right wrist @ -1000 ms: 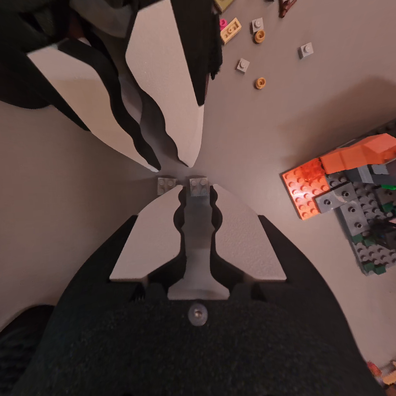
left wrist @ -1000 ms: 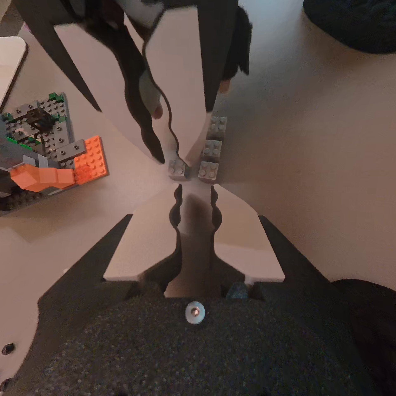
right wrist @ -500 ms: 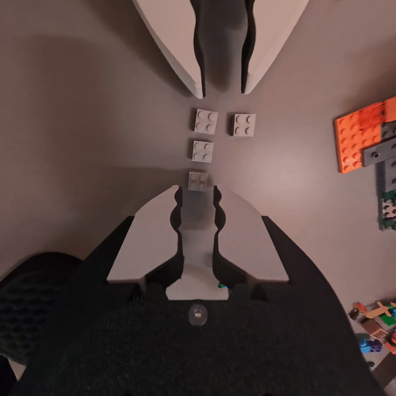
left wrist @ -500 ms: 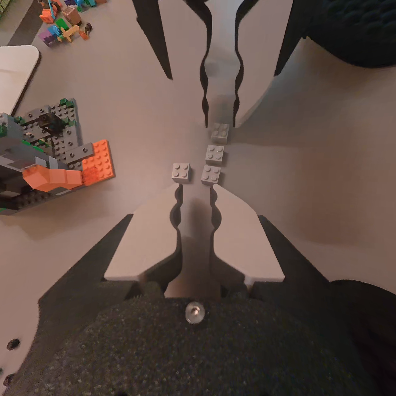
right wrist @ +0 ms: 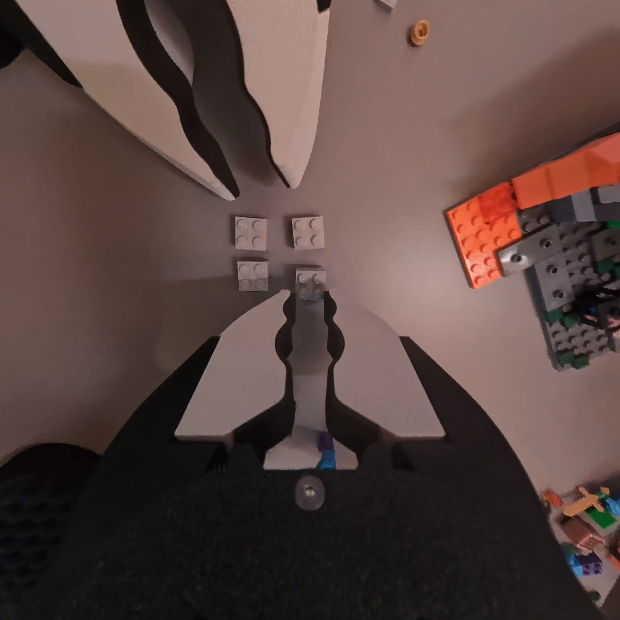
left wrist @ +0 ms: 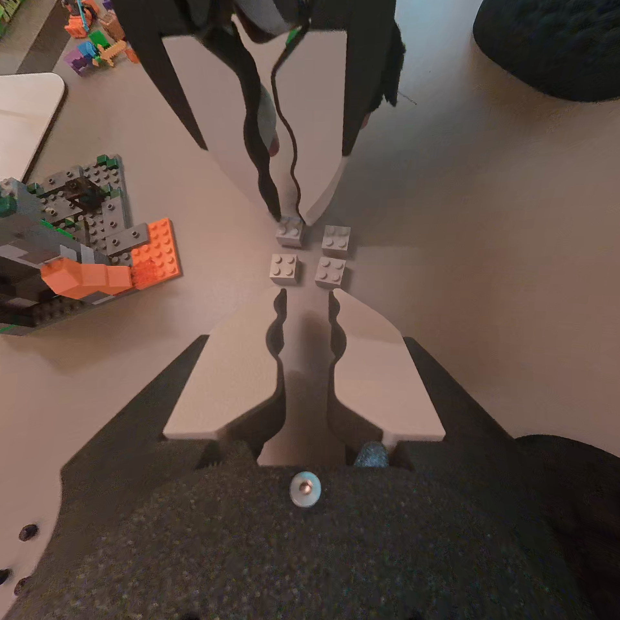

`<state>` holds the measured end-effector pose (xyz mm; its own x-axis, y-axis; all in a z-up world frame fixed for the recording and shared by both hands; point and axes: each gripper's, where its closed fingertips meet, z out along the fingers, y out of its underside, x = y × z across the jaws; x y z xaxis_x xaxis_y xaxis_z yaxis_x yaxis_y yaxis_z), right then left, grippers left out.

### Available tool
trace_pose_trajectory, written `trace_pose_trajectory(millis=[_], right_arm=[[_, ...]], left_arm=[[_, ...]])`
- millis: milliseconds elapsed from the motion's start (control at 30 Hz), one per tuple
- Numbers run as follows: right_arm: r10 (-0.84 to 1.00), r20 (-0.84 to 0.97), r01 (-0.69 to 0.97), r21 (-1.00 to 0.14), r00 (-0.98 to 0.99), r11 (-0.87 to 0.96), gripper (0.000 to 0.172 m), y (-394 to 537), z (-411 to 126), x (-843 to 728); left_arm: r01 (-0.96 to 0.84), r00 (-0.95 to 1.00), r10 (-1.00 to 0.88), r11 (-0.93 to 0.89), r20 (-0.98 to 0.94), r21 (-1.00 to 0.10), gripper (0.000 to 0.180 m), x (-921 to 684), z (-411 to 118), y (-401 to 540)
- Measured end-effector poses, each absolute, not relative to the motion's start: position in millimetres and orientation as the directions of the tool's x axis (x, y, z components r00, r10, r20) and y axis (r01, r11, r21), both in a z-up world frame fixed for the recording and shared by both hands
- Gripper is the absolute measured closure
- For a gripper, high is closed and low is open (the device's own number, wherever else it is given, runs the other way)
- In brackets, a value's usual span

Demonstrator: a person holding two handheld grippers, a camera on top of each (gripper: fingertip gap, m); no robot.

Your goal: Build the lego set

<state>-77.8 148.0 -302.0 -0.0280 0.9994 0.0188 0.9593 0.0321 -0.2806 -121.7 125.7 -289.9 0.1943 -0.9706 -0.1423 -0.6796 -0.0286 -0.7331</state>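
Four small grey two-by-two bricks lie in a square on the beige table. My right gripper (right wrist: 307, 295) is shut on one grey brick (right wrist: 310, 283), the corner of the square nearest its fingertips. The left wrist view shows its tips pressed on both sides of that brick (left wrist: 290, 231). The other three bricks (right wrist: 251, 232) (right wrist: 307, 232) (right wrist: 252, 275) lie free. My left gripper (left wrist: 307, 292) is open and empty. It sits just short of the two nearest bricks (left wrist: 284, 268) (left wrist: 330, 272) and touches neither. It also shows at the top of the right wrist view (right wrist: 258, 189).
A grey brick build with an orange plate (left wrist: 154, 251) stands left of the bricks; it is on the right in the right wrist view (right wrist: 483, 241). A white board (left wrist: 27, 110), loose coloured pieces (left wrist: 97, 47) and a dark cushion (left wrist: 553, 43) lie farther off. Tip to tip, the grippers are about 6 cm apart.
My right gripper opened around the far brick of a row of three, closed on it and moved it sideways, so the four bricks now form a square. My left gripper stayed open, nearly still.
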Motion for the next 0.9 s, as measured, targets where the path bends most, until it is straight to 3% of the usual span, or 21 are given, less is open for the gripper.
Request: trace_pose_trajectory(millis=[400,633,900], right_arm=[[0.998,0.062,0.921,-0.389,0.015,0.010,0.149,147.0,-283.0,-86.8],[0.971,0.120,0.761,-0.643,0.205,-0.082,0.146,152.7,-228.6,-78.6],[0.891,0.140,0.467,-0.880,0.431,-0.088,0.144,153.6,-180.6,-32.5]], left_arm=[[-0.657,0.212,-0.965,-0.025,-0.154,-0.753,0.159,-121.6,-283.2,128.4],[-0.550,0.352,-0.897,0.034,-0.269,-0.834,0.162,-123.3,-249.2,152.0],[-0.340,0.498,-0.832,0.072,-0.245,-0.937,0.180,-128.8,-199.6,159.9]])
